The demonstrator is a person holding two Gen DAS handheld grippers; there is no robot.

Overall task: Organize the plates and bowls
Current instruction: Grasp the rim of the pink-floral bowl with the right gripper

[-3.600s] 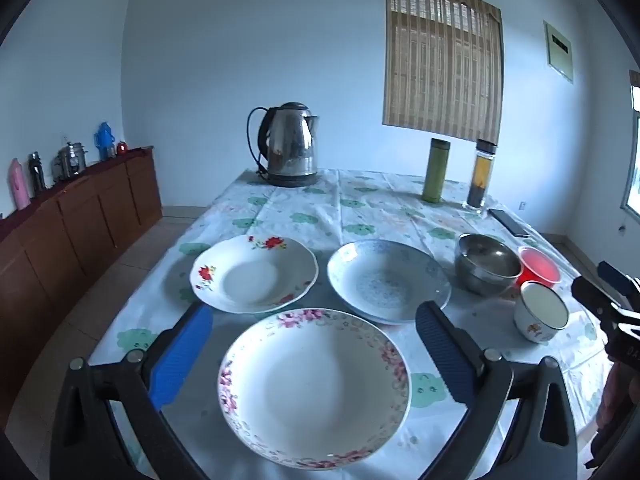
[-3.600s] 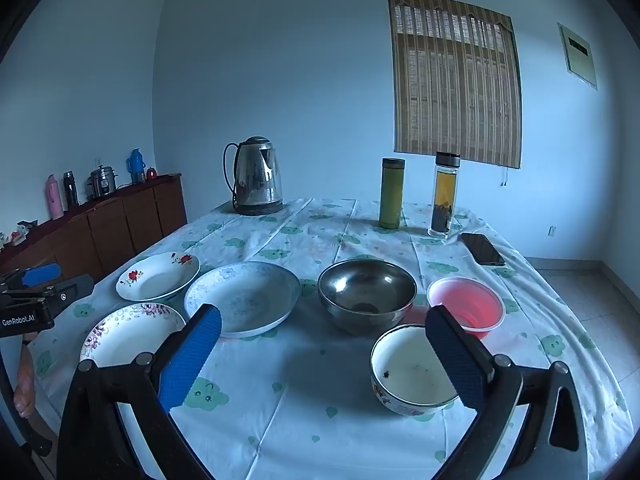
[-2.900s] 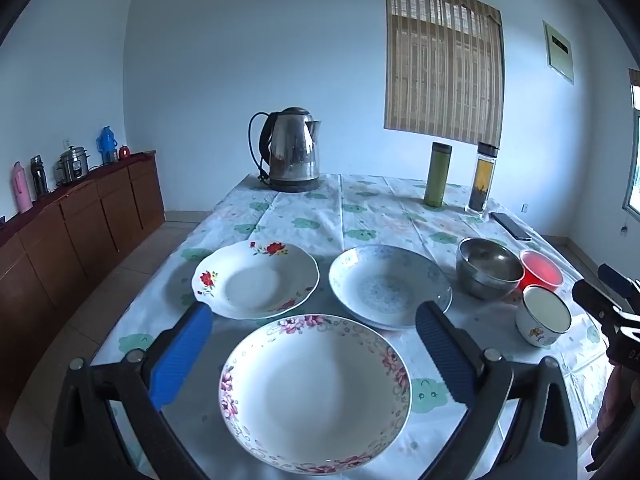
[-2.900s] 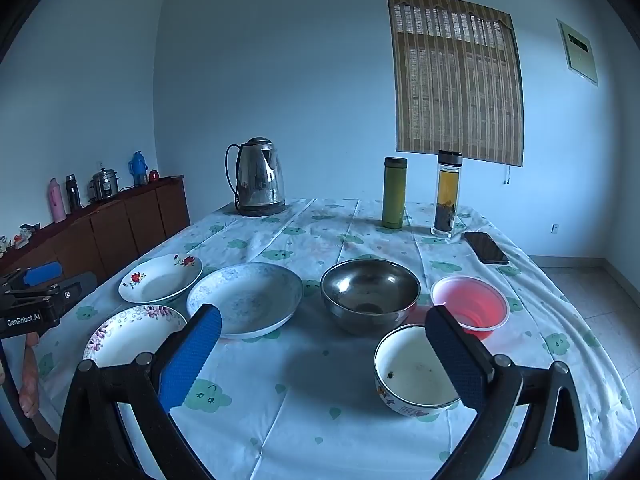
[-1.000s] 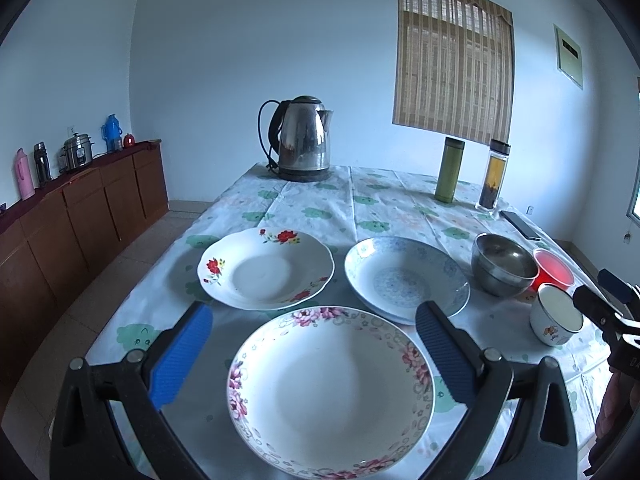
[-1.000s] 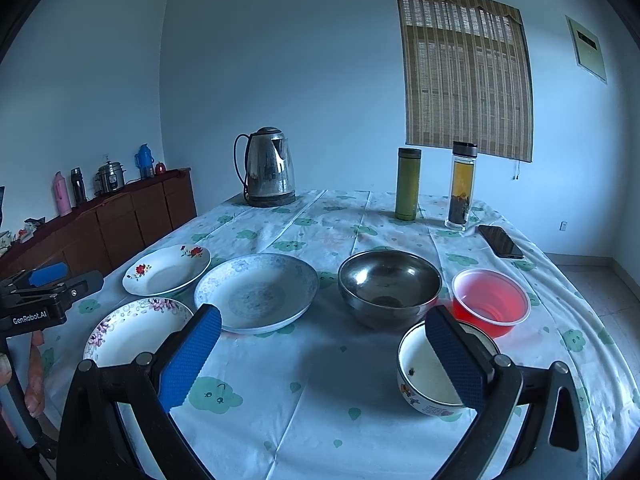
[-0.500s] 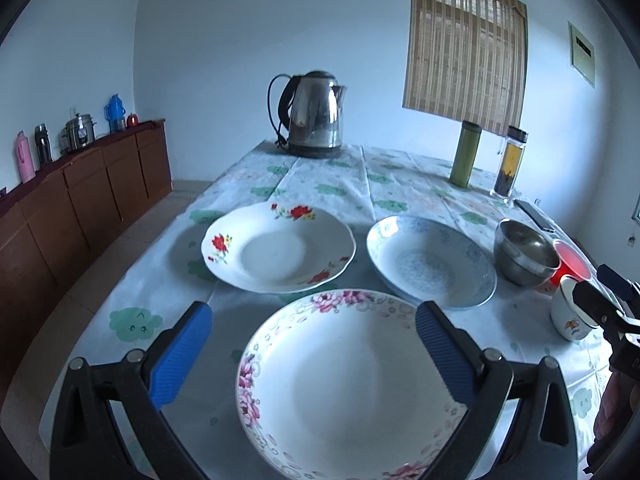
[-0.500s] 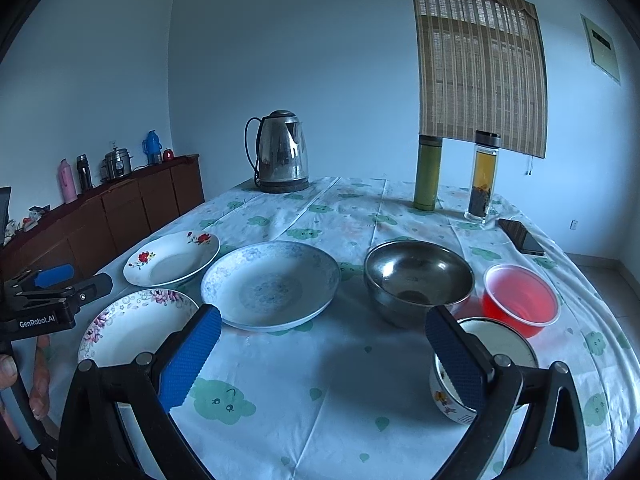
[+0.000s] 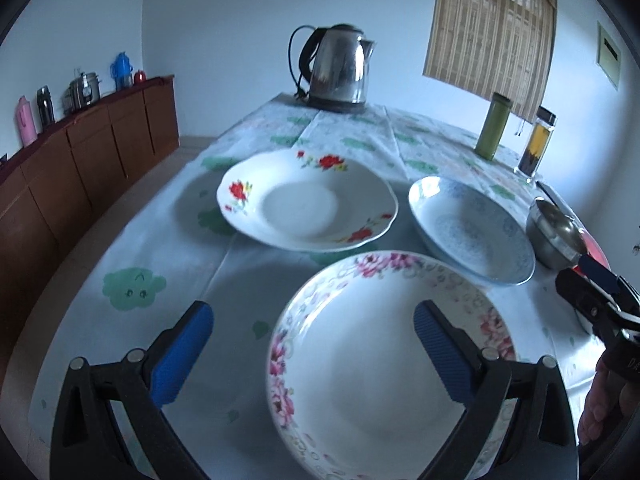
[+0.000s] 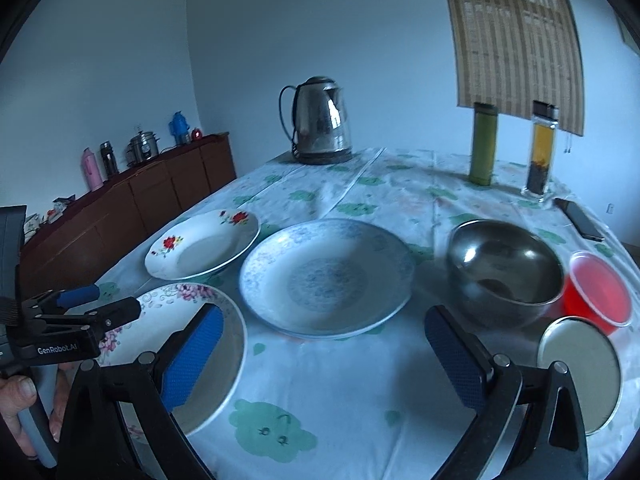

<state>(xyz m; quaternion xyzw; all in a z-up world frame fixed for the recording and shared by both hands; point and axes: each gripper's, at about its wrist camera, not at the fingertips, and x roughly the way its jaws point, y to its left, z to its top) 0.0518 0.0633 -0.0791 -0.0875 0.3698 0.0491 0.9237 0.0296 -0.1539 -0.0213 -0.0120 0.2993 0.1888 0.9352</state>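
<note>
One word, "GenRobot.AI", shows on the left gripper [image 10: 90, 304]. Both it and the right gripper [image 10: 324, 344] gape wide, holding nothing, near the pink-flowered plate [image 9: 384, 360].

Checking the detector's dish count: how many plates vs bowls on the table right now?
Plates: 3: pink-flower plate, red-flower plate, blue-pattern plate
Bowls: 3: steel bowl, red bowl, white bowl
Total: 6
</note>
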